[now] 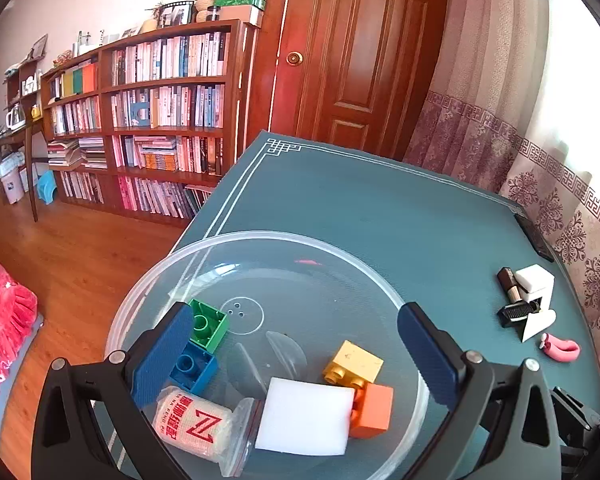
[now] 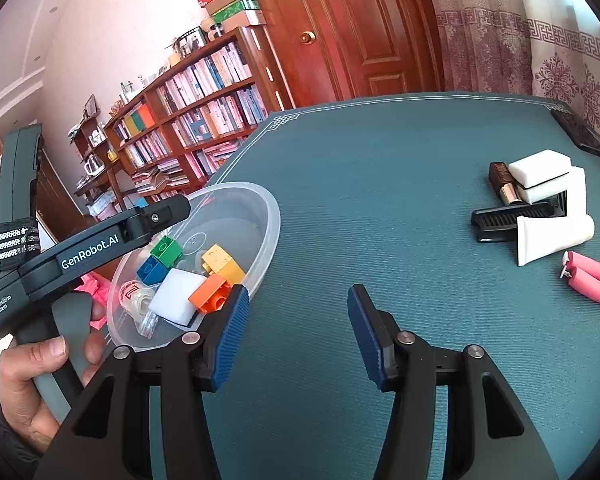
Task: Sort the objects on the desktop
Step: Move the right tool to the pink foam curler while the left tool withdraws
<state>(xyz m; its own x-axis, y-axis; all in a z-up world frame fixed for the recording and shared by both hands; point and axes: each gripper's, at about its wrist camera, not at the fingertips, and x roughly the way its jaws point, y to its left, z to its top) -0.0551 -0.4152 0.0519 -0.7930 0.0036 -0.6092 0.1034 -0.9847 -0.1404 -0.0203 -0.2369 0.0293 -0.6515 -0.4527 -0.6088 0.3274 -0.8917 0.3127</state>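
A clear plastic bowl sits at the table's left edge. Inside lie a green brick, a blue brick, a yellow brick, an orange brick, a white sponge and a bagged roll. My left gripper hangs open over the bowl, nothing between its fingers. My right gripper stands open over bare mat right of the bowl.
A cluster lies at the right: a brown lipstick, a white block, a black comb, a white tube and a pink clip. A black phone lies at the far corner. A hand holds the left gripper.
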